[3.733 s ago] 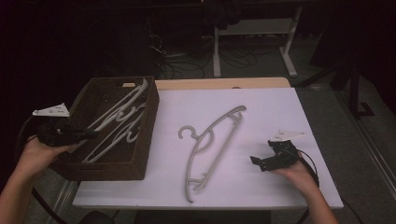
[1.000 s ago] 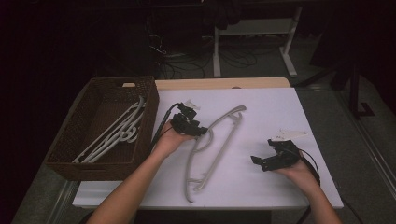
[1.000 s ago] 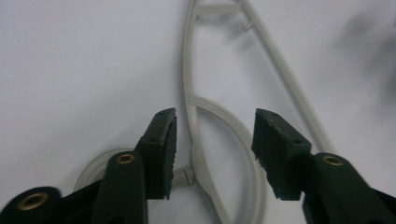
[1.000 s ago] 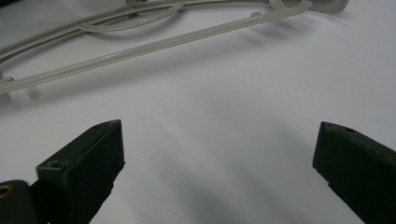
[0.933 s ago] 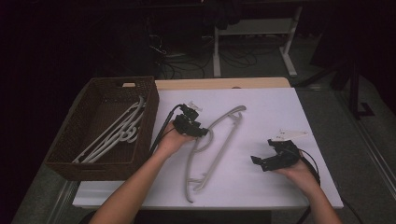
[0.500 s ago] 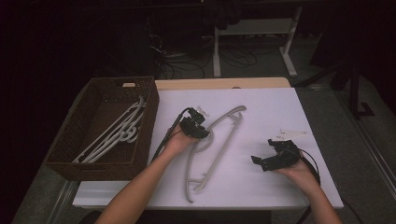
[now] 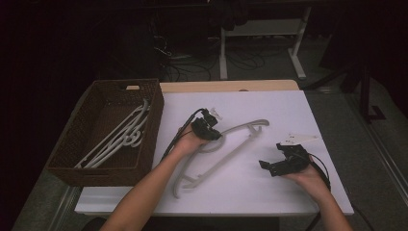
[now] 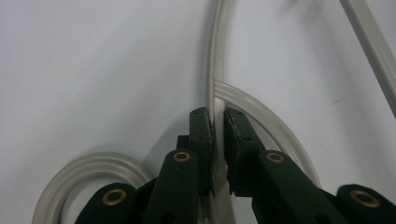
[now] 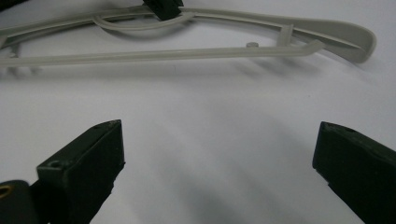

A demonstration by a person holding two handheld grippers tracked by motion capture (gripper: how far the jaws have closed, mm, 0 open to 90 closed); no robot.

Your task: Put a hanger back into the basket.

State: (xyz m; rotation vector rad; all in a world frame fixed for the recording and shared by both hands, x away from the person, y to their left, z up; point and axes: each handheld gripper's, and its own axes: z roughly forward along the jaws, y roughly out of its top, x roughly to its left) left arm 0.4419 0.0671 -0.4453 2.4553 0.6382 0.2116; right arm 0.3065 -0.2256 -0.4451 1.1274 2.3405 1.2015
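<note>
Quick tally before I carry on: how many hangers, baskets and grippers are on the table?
hanger on the table: 1
hangers in the basket: at least 2, overlapping, exact count unclear
basket: 1
grippers: 2, the left gripper and the right gripper
Total: at least 6

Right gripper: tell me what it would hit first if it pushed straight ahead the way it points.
Bare white table lies ahead of the open right gripper; beyond that, probably the grey hanger, its straight lower bar first. Depth is hard to judge.
</note>
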